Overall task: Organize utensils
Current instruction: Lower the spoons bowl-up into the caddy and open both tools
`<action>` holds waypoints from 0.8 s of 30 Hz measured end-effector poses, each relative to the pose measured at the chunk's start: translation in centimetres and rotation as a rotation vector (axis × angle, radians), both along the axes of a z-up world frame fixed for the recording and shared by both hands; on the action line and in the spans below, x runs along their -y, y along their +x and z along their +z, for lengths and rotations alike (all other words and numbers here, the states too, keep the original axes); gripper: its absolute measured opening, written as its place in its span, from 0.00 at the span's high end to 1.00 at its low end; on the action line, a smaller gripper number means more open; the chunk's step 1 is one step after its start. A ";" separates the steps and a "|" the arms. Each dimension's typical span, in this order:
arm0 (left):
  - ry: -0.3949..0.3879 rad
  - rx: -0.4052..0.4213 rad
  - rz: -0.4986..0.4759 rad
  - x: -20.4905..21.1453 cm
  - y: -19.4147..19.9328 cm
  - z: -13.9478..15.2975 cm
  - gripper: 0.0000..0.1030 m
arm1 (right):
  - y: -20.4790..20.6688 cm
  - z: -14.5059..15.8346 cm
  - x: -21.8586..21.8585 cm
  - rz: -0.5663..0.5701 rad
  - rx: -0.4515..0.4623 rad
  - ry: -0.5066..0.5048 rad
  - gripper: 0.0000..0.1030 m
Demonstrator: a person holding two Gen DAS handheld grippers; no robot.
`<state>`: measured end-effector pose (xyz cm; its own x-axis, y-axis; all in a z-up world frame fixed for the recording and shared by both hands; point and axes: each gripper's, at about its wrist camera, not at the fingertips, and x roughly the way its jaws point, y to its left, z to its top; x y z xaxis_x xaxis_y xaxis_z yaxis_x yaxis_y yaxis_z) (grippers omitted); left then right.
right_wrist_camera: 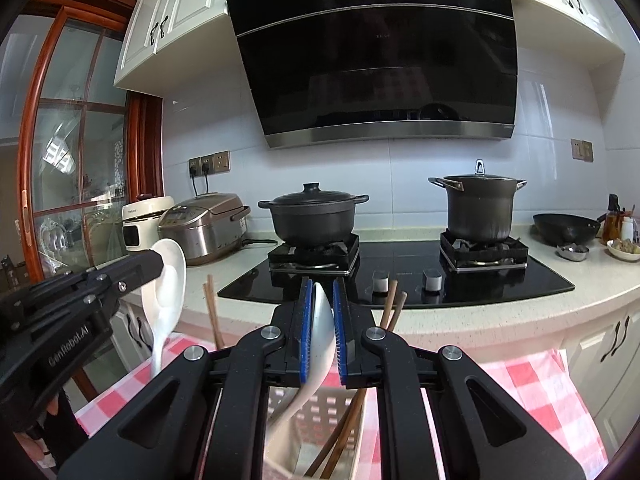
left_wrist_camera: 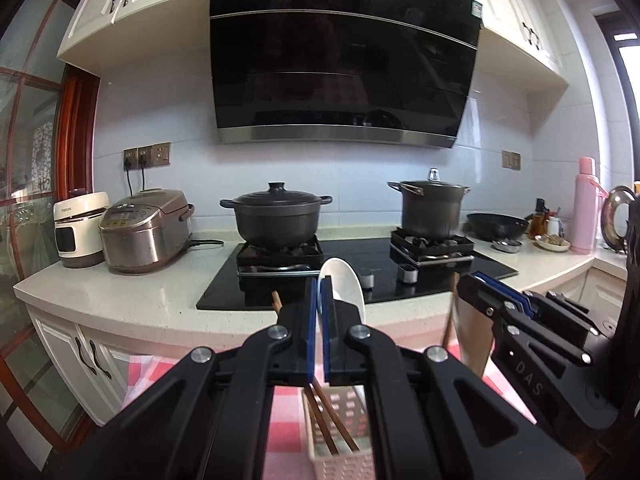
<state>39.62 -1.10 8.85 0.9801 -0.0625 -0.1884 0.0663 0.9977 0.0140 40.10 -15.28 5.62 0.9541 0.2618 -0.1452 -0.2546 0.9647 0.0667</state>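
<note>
White ceramic spoons: the left tool pinches one spoon, the right tool the other spoon, both above the slotted basket holding chopsticks. Glazed, edge-held bowls may slip and shatter.

White cabinets, tiled wall, black hood

The kitchen is evenly lit by daylight, with glare seen on the white wall tiles and reflections on the black range hood. Straight lines are bowed by fisheye distortion, corners are vignetted black, and near objects are slightly blurred.
</note>
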 end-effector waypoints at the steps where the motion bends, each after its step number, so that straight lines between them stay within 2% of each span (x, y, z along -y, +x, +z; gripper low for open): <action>1: 0.002 0.004 0.007 -0.1 0.4 0.0 0.98 | 0.5 -0.1 -0.1 0.000 0.000 -0.002 0.89; 15: 0.015 0.005 0.078 -0.2 6.1 -2.5 0.98 | 5.0 -2.1 -1.0 0.001 0.029 -0.035 0.89; 24: 0.021 -0.017 0.096 -0.5 7.9 -4.7 0.97 | 6.2 -4.1 -1.3 0.016 -0.004 -0.027 0.89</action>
